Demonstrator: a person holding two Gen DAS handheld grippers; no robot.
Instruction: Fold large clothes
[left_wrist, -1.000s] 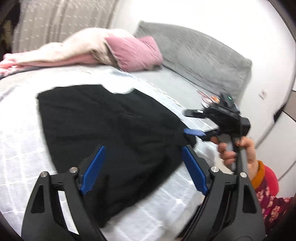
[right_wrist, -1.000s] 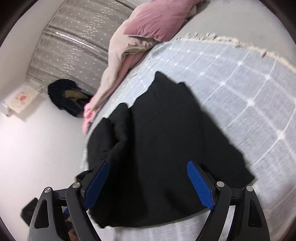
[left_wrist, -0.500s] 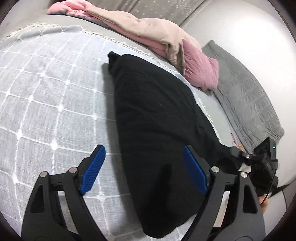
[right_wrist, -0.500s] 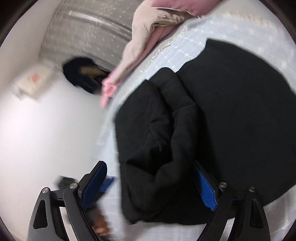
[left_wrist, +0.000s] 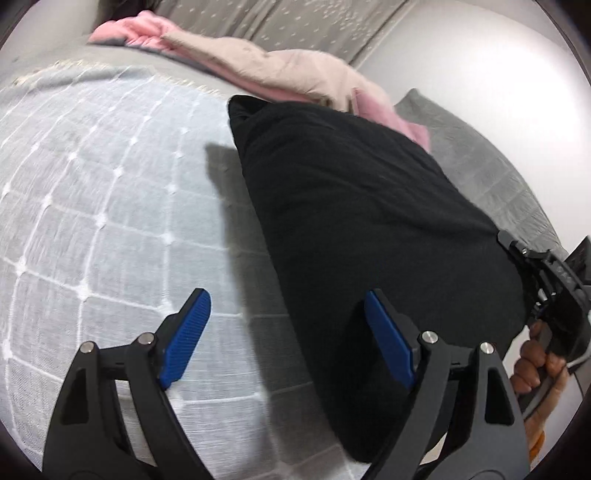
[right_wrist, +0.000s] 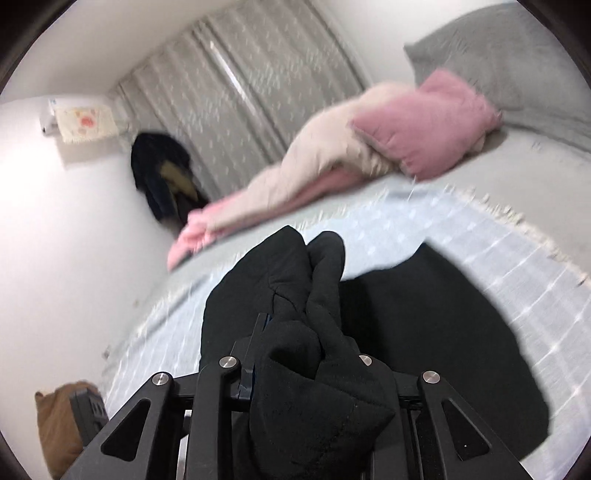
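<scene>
A large black garment (left_wrist: 362, 221) lies on the pale checked bedspread (left_wrist: 92, 206). My left gripper (left_wrist: 286, 332) is open above the garment's near left edge, touching nothing. My right gripper (right_wrist: 306, 354) is shut on a bunched fold of the black garment (right_wrist: 317, 332), which drapes over its fingers and hides the pads. The rest of the garment (right_wrist: 443, 332) spreads flat to the right. In the left wrist view the right gripper (left_wrist: 554, 291) shows at the garment's right end, held by a hand.
A pink pillow (right_wrist: 424, 122) and a beige-pink blanket (right_wrist: 295, 173) lie at the far side of the bed. A grey headboard (left_wrist: 491, 162) is to the right. Dark clothes (right_wrist: 162, 177) hang by the curtain. A brown cushion (right_wrist: 55, 424) lies low at the left.
My right gripper has closed on a bunch of the black garment and lifted it. My left gripper swung left over the garment's edge and stays open.
</scene>
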